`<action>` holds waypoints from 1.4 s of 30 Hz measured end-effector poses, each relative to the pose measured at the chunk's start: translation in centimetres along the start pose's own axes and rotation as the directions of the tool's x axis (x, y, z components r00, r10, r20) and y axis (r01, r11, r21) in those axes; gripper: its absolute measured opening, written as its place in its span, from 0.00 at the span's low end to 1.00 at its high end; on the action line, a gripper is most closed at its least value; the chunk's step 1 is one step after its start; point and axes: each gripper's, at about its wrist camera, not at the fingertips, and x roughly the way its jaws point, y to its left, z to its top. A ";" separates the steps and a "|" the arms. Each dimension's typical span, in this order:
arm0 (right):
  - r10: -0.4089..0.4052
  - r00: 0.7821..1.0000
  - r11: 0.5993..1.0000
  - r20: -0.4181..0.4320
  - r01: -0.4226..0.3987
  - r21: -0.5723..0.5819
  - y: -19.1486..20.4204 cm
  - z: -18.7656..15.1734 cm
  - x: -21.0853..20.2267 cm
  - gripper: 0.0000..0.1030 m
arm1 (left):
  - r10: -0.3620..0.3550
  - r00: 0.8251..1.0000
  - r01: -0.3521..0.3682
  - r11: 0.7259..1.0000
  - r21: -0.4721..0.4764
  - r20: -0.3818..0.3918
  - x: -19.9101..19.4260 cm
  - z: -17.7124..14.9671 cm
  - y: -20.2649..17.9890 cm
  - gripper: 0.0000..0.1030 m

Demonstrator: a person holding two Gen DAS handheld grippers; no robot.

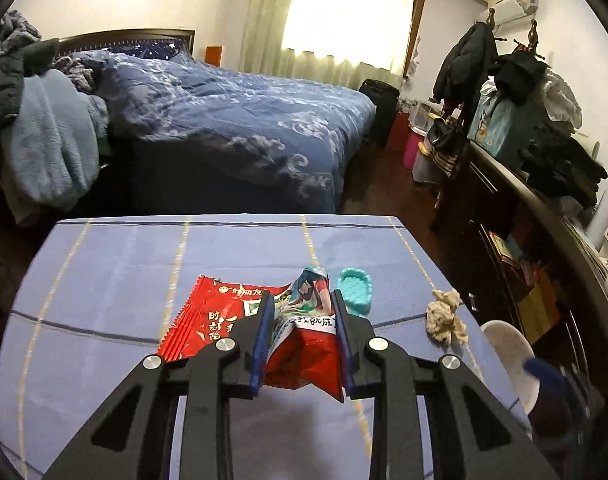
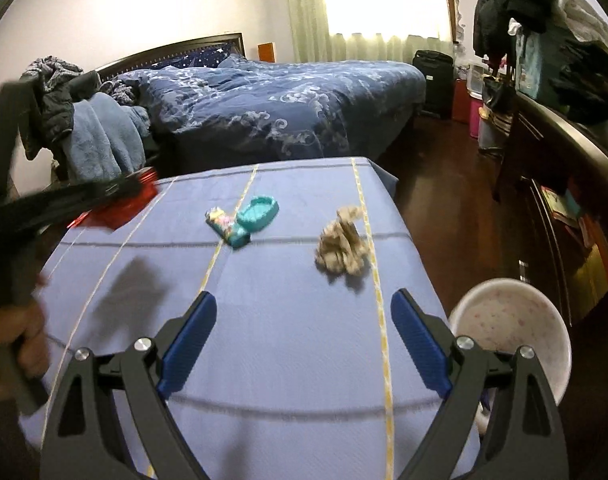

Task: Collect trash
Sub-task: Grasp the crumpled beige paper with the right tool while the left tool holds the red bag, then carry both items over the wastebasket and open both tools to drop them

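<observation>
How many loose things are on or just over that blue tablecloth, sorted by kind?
Wrappers: 2, the red wrapper pinched in the left tongs and a small packet
Teal dish: 1
Crumpled tissue: 1
Total: 4

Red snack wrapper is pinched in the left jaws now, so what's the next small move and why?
Probably carry the red snack wrapper rightward to the white bin beside the table and release it there. The left gripper is shut on it, and the bin stands open off the table's right edge.
</observation>
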 end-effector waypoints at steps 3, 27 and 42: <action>-0.057 0.998 0.998 0.004 0.057 -0.007 0.0 1.9 2.3 0.87 | 0.014 1.000 -0.014 1.000 0.008 0.008 -1.0 -0.5 0.6 0.28; 0.009 0.988 0.999 -0.153 -0.004 0.038 0.0 2.5 7.6 0.23 | 0.017 0.999 -0.018 0.999 0.032 0.028 -4.0 -1.8 0.1 0.29; -0.025 1.000 0.994 -0.011 0.026 0.102 -4.9 -3.9 -5.7 0.24 | -0.115 0.993 0.109 0.983 0.151 0.028 -5.7 -2.8 -9.2 0.30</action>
